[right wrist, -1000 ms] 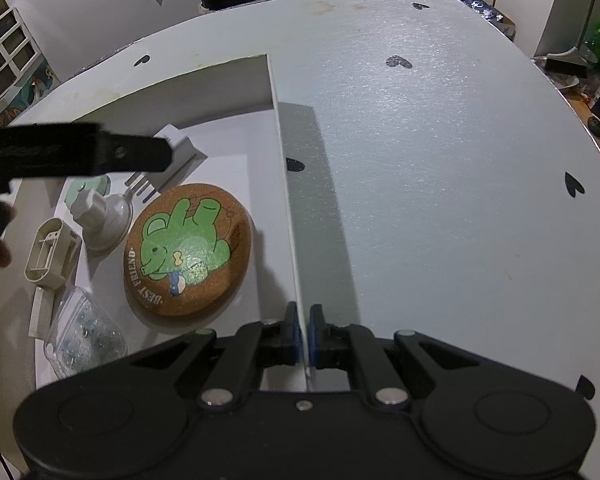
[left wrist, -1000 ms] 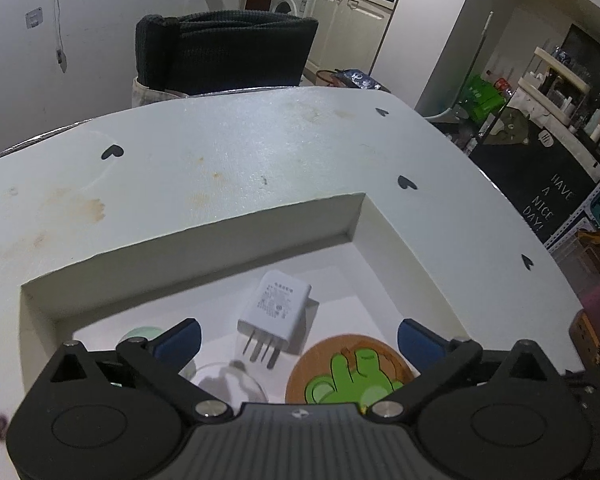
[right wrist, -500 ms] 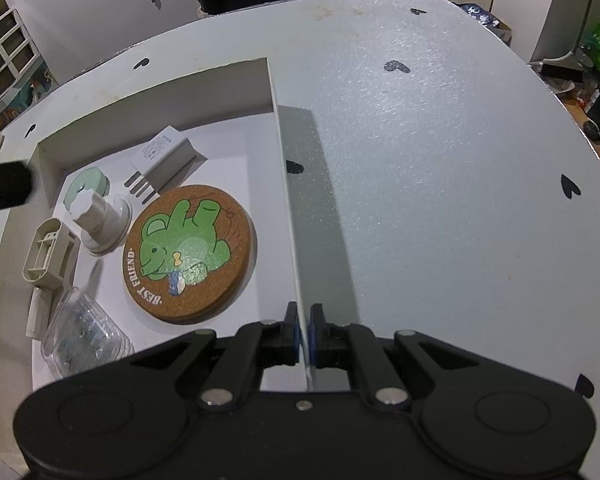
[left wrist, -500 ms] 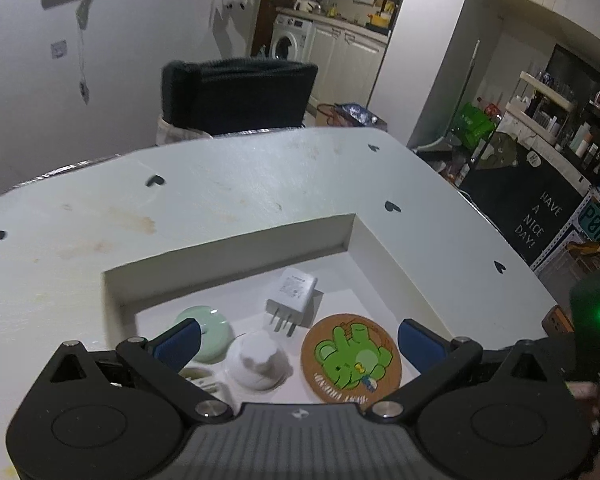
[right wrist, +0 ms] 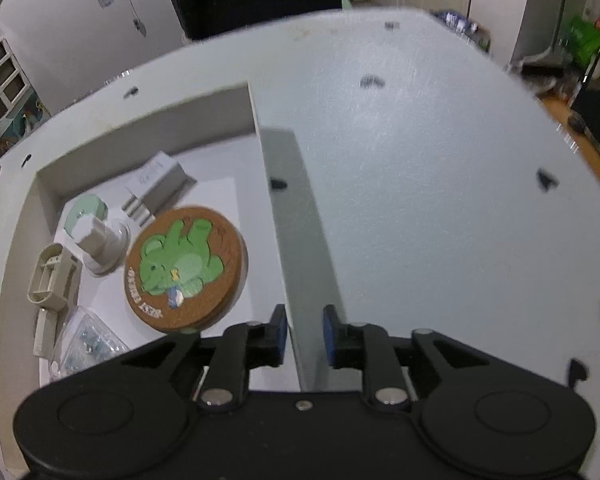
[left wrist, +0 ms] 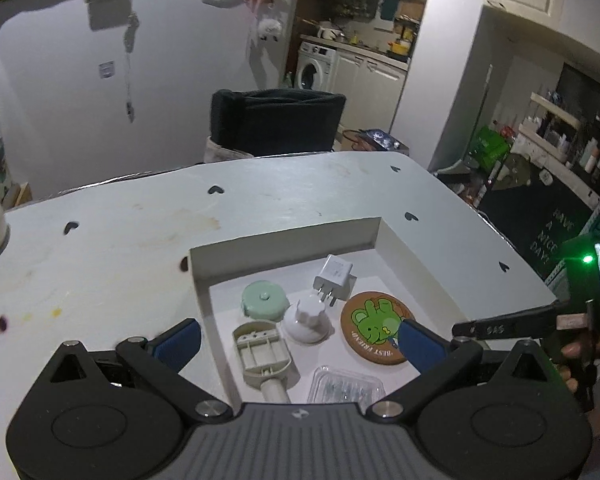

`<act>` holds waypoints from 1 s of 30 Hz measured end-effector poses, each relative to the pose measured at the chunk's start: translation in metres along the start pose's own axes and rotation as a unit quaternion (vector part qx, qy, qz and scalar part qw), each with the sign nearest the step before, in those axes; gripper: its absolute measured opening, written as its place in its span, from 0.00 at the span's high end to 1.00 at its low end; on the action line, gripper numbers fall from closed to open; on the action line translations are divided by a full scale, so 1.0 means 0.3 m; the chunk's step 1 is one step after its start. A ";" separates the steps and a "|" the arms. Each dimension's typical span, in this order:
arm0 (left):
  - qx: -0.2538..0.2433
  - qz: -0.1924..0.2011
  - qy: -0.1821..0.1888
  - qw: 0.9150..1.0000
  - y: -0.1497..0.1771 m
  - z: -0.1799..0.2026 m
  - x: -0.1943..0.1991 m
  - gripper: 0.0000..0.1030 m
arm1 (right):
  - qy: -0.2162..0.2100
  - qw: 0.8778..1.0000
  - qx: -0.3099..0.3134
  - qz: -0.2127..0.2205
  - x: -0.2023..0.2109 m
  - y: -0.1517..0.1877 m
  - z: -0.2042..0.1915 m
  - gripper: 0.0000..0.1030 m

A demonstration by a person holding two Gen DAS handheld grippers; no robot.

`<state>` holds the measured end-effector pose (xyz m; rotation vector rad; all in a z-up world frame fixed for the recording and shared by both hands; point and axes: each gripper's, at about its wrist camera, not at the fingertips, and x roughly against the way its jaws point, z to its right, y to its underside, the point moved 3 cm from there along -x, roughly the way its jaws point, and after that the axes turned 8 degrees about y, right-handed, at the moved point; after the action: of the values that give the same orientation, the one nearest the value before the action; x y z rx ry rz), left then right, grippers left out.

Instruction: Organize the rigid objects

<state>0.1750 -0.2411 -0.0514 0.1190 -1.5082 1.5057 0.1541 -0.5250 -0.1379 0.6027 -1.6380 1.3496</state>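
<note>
White box (left wrist: 412,258) on pale surface (left wrist: 112,264) | holds cork coaster (right wrist: 185,269) at right, charger (left wrist: 333,277) far, mint lid (left wrist: 262,299), white knob (left wrist: 307,317), beige holder (left wrist: 261,354), clear case (left wrist: 346,386) near | left tool (left wrist: 296,340) spread wide, empty | right tool (right wrist: 304,334) opening, pads astride box's right wall, not pressing

Round cork coaster (left wrist: 378,330), lower centre, reads "BEST FRIEND". Black chalkboard sign (left wrist: 548,236), right edge, reads "HAVE A NICE DAY!"
</note>
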 end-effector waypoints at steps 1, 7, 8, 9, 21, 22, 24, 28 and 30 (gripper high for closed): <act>0.004 0.002 -0.007 1.000 0.007 -0.001 0.013 0.00 | -0.003 1.000 -0.001 0.008 0.025 -0.002 -0.002 0.74; 0.033 0.015 -0.041 0.999 0.036 -0.006 0.086 0.00 | -0.014 0.997 0.014 0.081 0.207 -0.006 -0.042 0.55; 0.039 0.018 -0.045 0.998 0.039 -0.005 0.099 0.00 | -0.015 0.995 0.016 0.092 0.236 -0.003 -0.047 0.54; 0.044 0.021 -0.051 0.998 0.039 -0.005 0.110 0.00 | -0.018 0.994 0.017 0.103 0.262 0.001 -0.050 0.51; 0.047 0.065 -0.108 0.991 0.128 0.117 0.291 0.00 | -0.030 0.979 0.043 0.198 0.554 0.111 -0.049 0.19; 0.049 0.068 -0.114 0.990 0.140 0.129 0.305 0.00 | -0.031 0.977 0.047 0.206 0.576 0.122 -0.044 0.18; 0.054 0.072 -0.117 0.989 0.160 0.146 0.325 0.00 | -0.029 0.975 0.052 0.216 0.611 0.147 -0.038 0.15; 0.055 0.079 -0.123 0.988 0.204 0.197 0.364 0.00 | -0.032 0.970 0.057 0.235 0.658 0.199 -0.034 0.14; 0.053 0.080 -0.126 0.987 0.225 0.220 0.382 0.00 | -0.033 0.967 0.063 0.243 0.678 0.224 -0.037 0.13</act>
<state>0.0345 -0.2177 -0.0095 0.2644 -1.6677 1.7531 0.0066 -0.4609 0.0039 0.3274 -1.8387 1.8122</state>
